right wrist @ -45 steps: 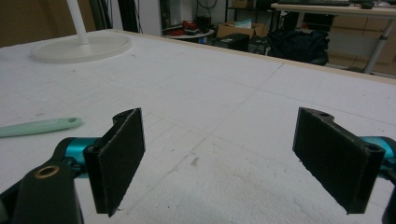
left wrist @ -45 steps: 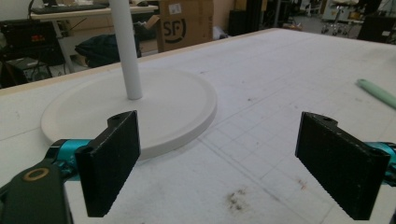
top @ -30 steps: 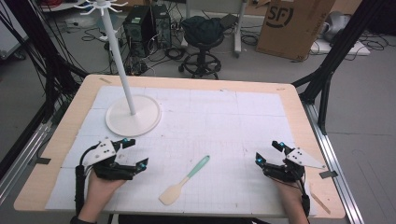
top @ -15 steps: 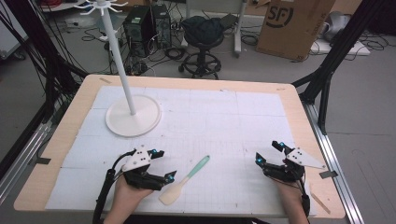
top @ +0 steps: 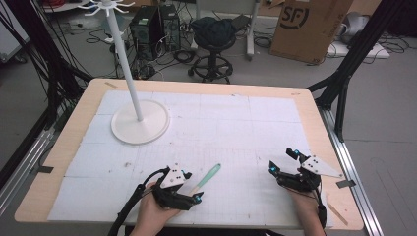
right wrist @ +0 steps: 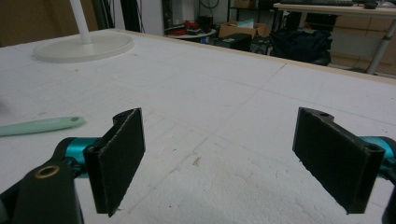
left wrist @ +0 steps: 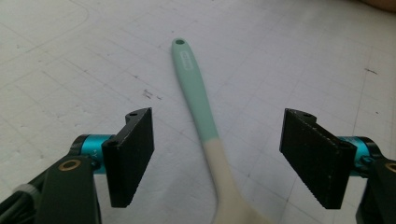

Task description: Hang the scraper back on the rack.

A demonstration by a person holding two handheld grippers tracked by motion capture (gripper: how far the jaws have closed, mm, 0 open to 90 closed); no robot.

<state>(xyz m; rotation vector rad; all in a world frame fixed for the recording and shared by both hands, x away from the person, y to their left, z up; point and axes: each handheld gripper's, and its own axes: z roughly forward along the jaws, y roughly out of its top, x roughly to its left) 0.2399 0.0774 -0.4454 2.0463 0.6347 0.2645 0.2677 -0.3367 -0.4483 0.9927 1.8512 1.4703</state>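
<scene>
In the high view the left claw point(top: 189, 194) sits at the lower centre-left of the frame, held by a hand point(top: 150, 216) coming in from the bottom edge, its tips right over the pale end of the spatula point(top: 209, 175). The spatula lies flat on the table point(top: 64, 147), its mint handle pointing toward the upper right of the frame. In the left gripper view the claw point(left wrist: 217, 156) is released, jaws spread wide, and the spatula point(left wrist: 201, 121) runs up between them without touching either: cream part at the bottom centre, mint handle with its hanging hole toward the top centre.

The right claw point(top: 282, 162) is at the lower right of the high view, low over the white mat point(top: 255, 128), well apart from the spatula. In the right gripper view this claw point(right wrist: 217, 158) is also released, jaws wide with nothing between them; the spatula handle point(right wrist: 42, 125) shows at the left edge and the stand point(right wrist: 84, 44) at the upper left.

The stand point(top: 140, 123), a white round base with a tall pole, is at the left centre of the high view
</scene>
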